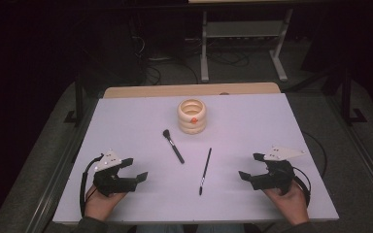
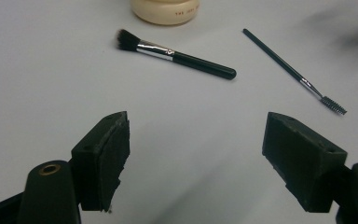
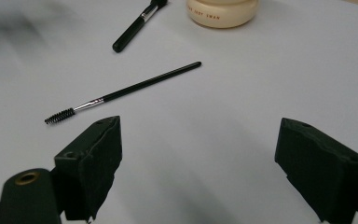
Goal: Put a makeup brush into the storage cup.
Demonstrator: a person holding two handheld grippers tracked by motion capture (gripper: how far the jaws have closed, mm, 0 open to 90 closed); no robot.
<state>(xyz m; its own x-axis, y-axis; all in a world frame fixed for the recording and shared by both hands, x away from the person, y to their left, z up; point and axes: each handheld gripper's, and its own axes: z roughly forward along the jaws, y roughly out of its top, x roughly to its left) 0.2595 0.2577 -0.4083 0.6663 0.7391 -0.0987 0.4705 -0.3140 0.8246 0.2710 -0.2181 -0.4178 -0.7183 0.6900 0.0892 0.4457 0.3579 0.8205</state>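
Note:
A cream ribbed holder point(image 1: 192, 116) stands upright at the middle back of the white table point(image 1: 126, 121). In front of it lie a short black powder brush point(image 1: 173, 145) and a thin black spoolie brush point(image 1: 205, 171). My left gripper point(image 1: 134, 170) rests open near the front left edge, held by a hand. My right gripper point(image 1: 251, 166) rests open near the front right edge. From the left gripper view, the powder brush point(image 2: 177, 55), the spoolie brush point(image 2: 292, 72) and the holder point(image 2: 165, 10) lie ahead. From the right gripper view, the spoolie brush point(image 3: 121, 93) lies just ahead, the powder brush point(image 3: 137, 25) and the holder point(image 3: 222, 11) farther off.
A wooden strip point(image 1: 189, 90) runs along the table's far edge. Beyond it, on the dark floor, stand a grey metal frame point(image 1: 243, 43) and loose cables point(image 1: 150, 73). Black table rails point(image 1: 79, 97) flank both sides.

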